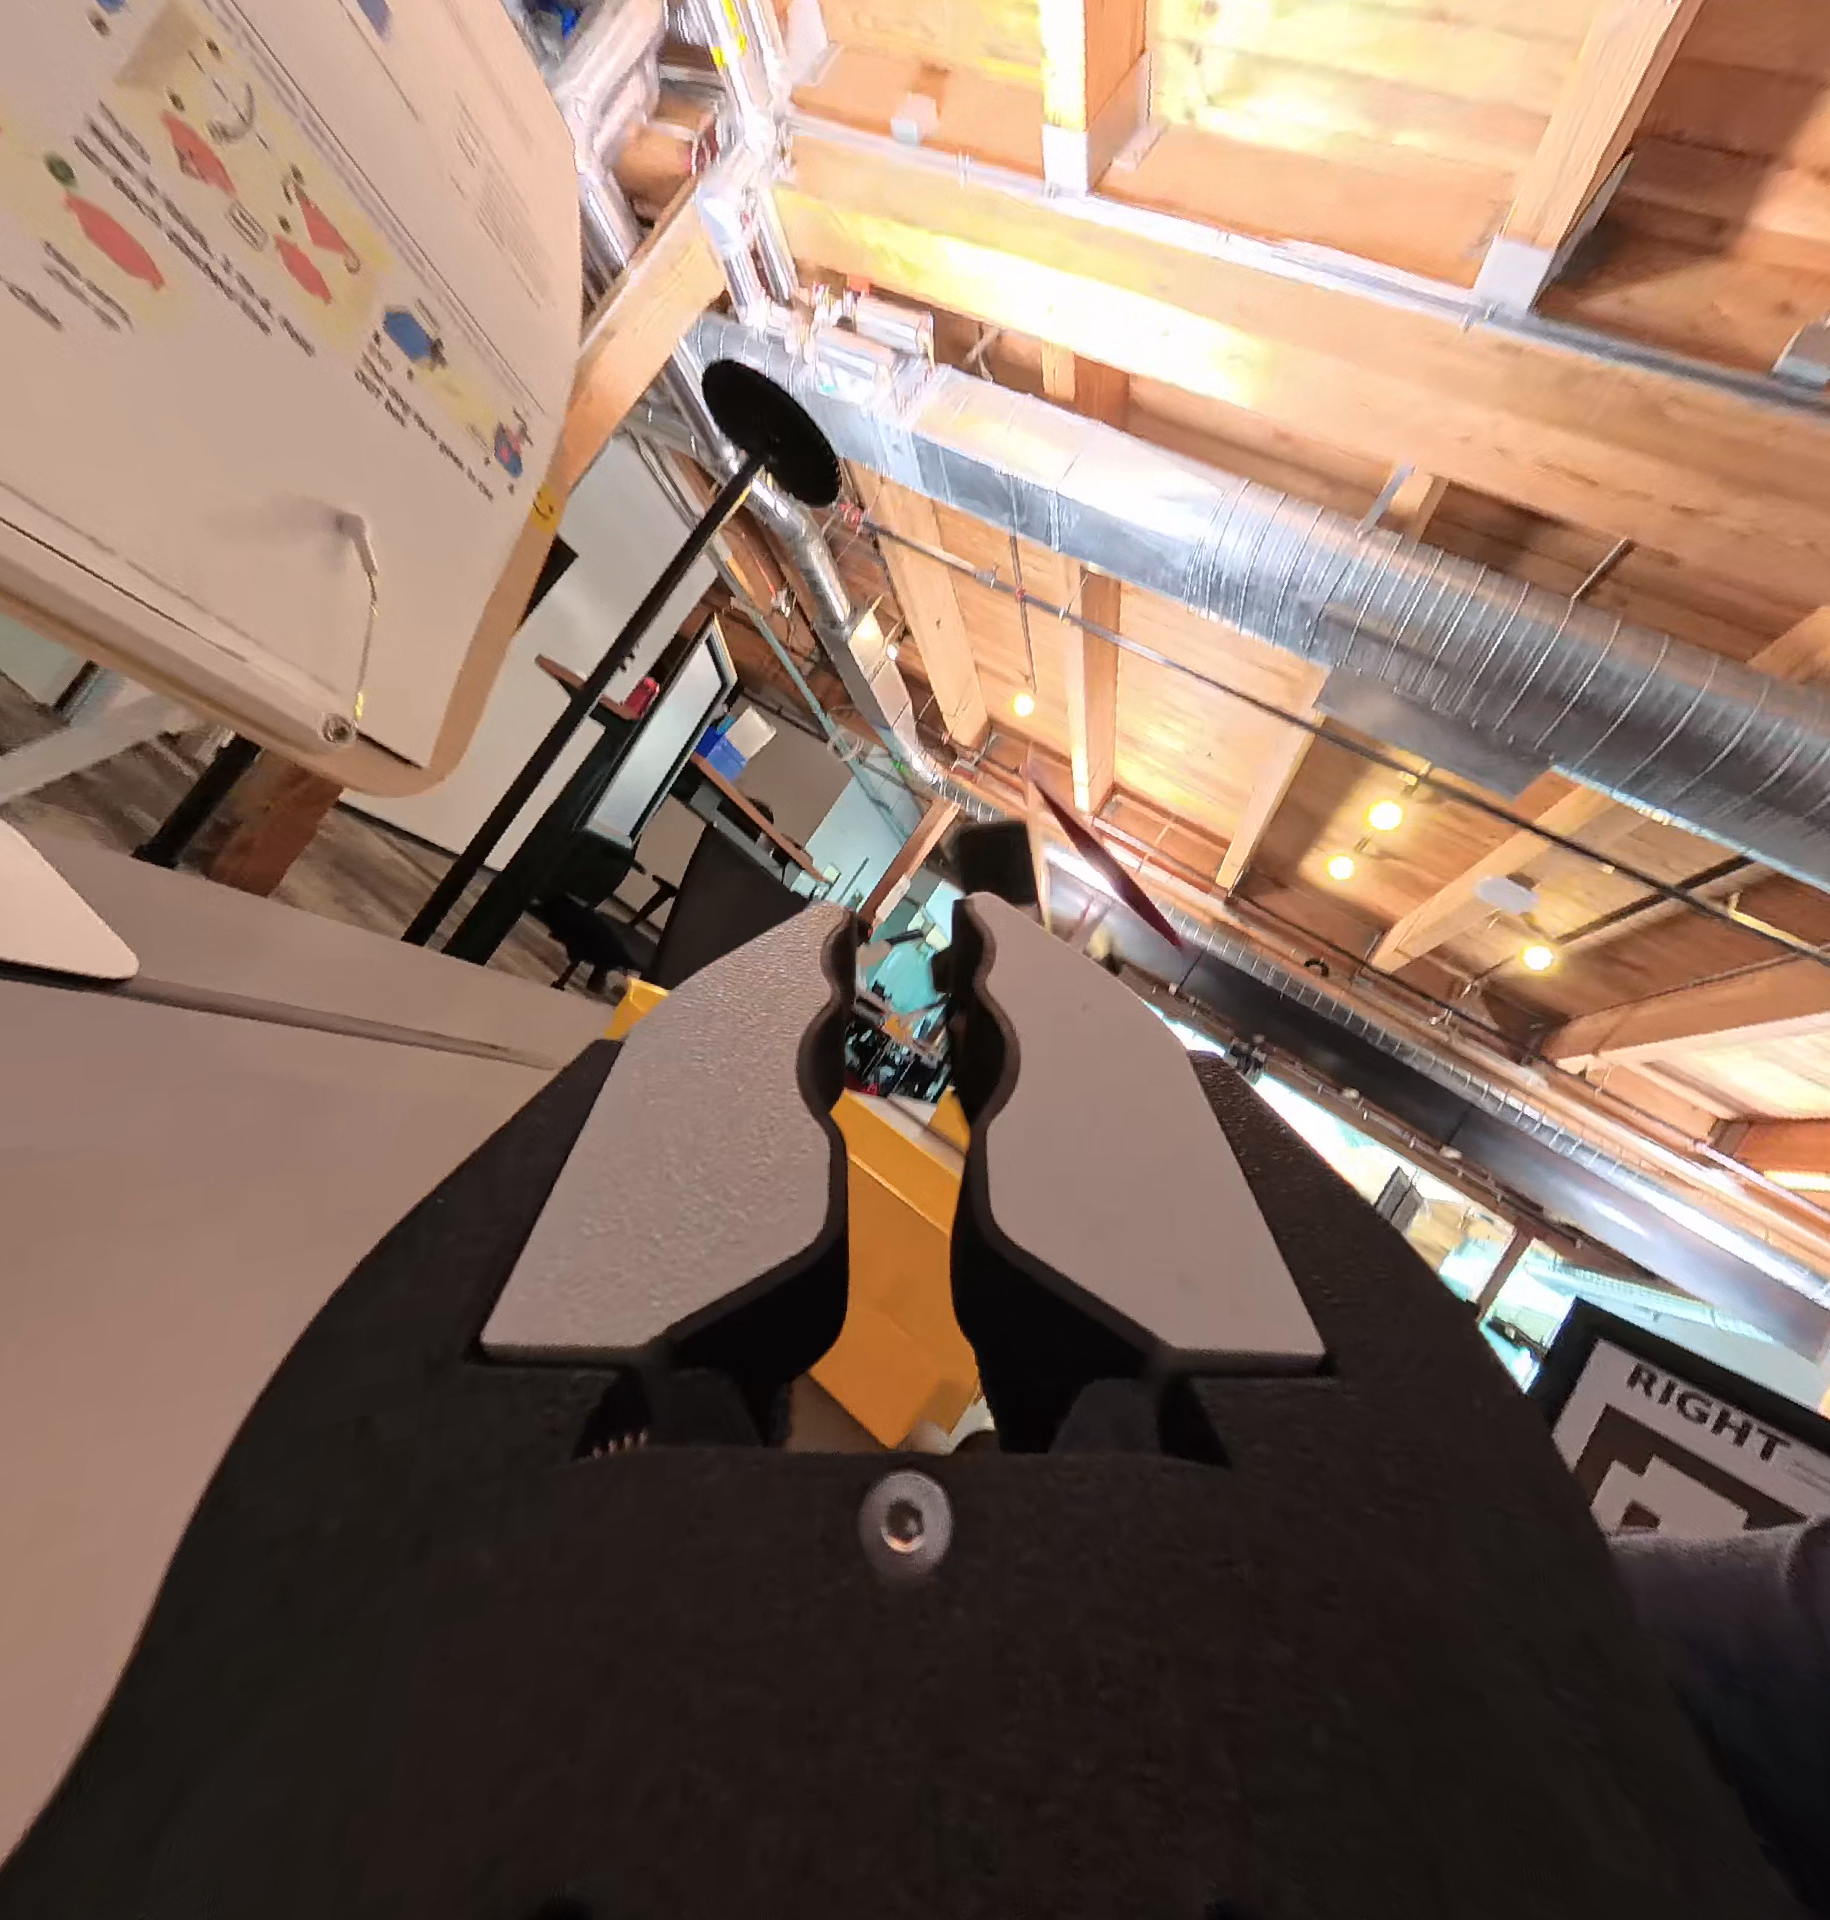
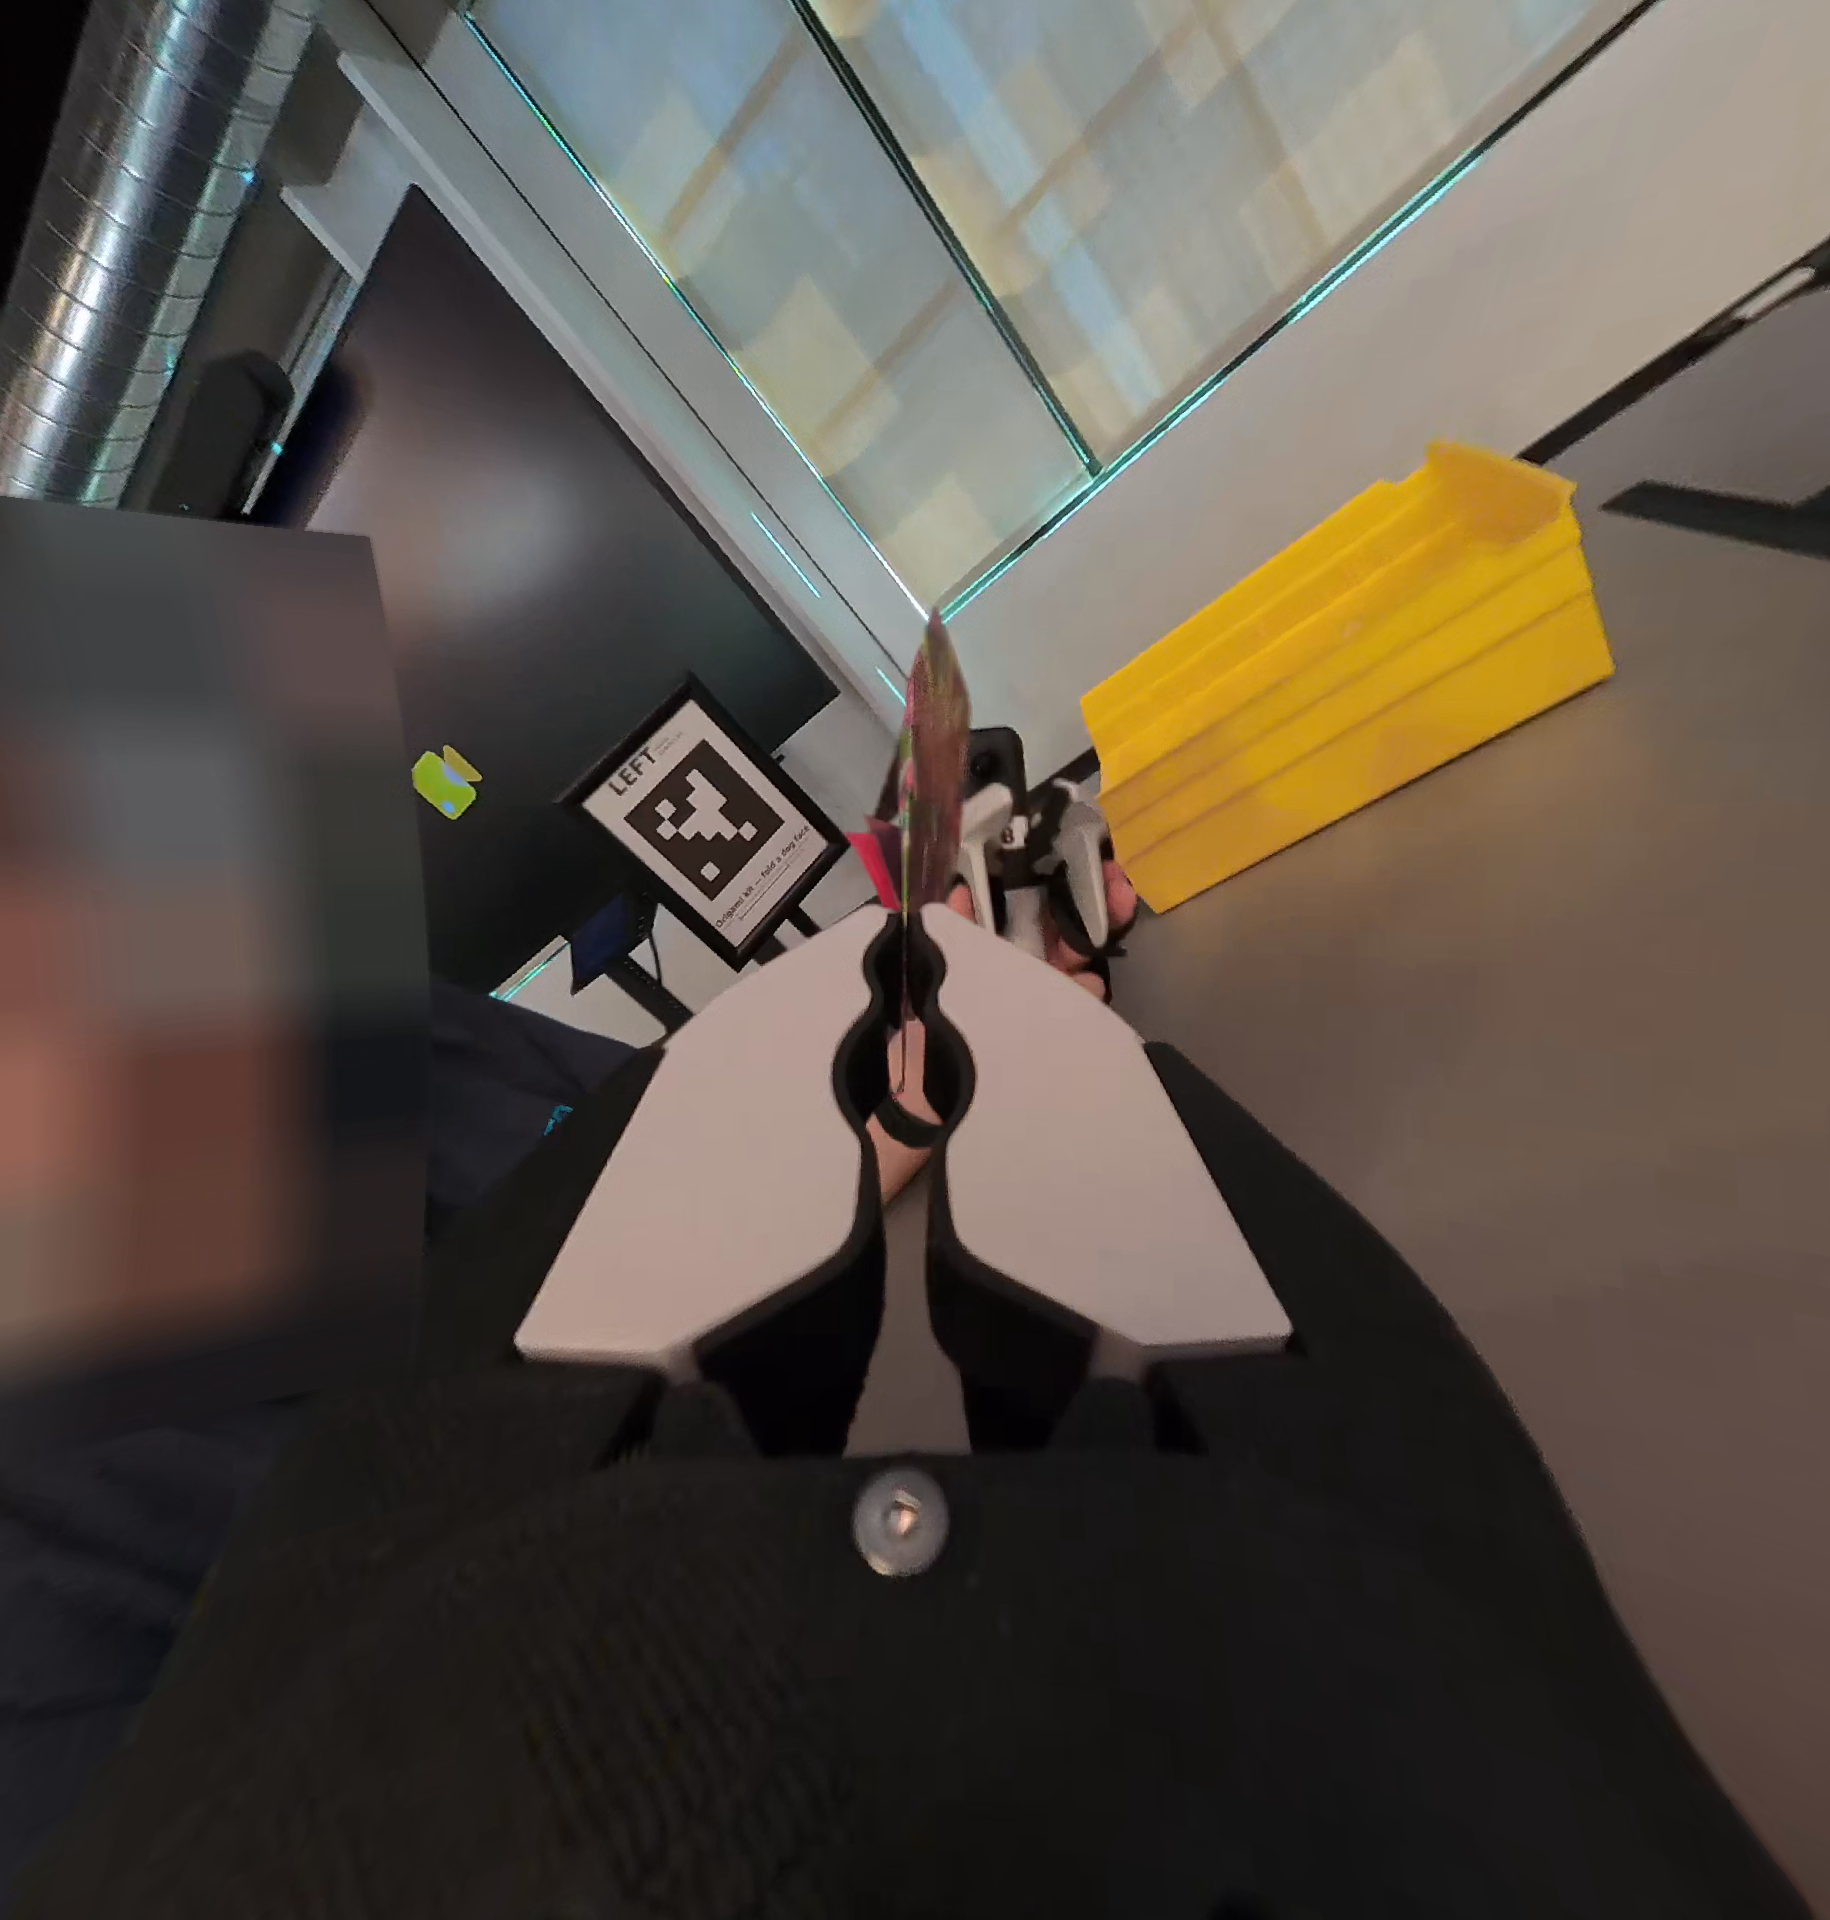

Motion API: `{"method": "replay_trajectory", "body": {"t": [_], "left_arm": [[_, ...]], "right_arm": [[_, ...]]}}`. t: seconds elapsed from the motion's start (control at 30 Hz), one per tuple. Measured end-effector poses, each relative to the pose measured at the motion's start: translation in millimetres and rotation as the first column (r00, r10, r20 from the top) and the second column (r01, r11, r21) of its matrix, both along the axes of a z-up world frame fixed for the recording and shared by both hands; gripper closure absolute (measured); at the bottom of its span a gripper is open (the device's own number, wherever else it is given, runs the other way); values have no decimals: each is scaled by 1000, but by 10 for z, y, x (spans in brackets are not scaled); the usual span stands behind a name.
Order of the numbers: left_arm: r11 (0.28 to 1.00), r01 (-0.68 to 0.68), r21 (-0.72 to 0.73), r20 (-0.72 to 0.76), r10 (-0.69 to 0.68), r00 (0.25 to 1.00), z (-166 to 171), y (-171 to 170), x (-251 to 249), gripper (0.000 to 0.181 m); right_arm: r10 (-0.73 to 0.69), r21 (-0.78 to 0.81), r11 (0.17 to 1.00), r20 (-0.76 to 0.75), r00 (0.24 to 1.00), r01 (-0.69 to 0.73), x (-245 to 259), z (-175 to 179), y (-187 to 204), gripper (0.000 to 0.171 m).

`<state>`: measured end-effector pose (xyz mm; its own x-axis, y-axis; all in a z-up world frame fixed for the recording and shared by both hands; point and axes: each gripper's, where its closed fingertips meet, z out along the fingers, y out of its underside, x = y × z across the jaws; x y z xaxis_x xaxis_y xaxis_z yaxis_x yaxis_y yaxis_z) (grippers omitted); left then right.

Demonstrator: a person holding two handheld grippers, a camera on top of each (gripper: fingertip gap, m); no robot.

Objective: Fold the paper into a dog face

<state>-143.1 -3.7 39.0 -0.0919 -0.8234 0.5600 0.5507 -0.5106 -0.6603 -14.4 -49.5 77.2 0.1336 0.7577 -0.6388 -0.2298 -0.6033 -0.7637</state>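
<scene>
My right gripper [image 2: 916, 925] is shut on the folded patterned paper [image 2: 932, 769], pink and green. The paper stands up edge-on from the fingertips, above the grey table [image 2: 1462, 1039]. My left gripper [image 1: 906, 925] is open and empty, tilted up toward the ceiling. It also shows in the right wrist view [image 2: 1036, 862], just beyond the paper and apart from it. In the left wrist view the paper [image 1: 1108, 878] is a thin dark red sliver just past my right finger.
A yellow tray [image 2: 1347, 686] sits on the table behind the left gripper and shows between my fingers [image 1: 890, 1226]. A framed marker card [image 2: 708, 821] stands at the left. A white instruction board [image 1: 215, 312] and a black pole [image 1: 599, 707] rise at the left. The grippers' ends are close to 15 centimeters from one another.
</scene>
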Motion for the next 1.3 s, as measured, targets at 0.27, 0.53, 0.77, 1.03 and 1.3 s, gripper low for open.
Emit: {"method": "replay_trajectory", "body": {"t": [0.27,0.53,0.77,1.03,1.3], "left_arm": [[999,52,3,-53,-51,997,-100,-95,216,165],[999,44,2,-57,-44,997,-117,-74,201,165],[999,52,7,-48,-51,998,-89,-98,195,165],[999,52,0,-45,-52,998,-94,-87,187,165],[999,45,11,-53,-44,998,-89,-88,183,165]], "right_arm": [[6,99,995,39,999,-10,39,214,-130,170],[27,89,996,25,999,-29,42,196,-70,170],[14,72,997,5,1000,-15,68,169,-8,170],[13,75,997,12,1000,-14,66,160,-6,170],[14,73,997,9,1000,-14,74,153,1,170]]}}
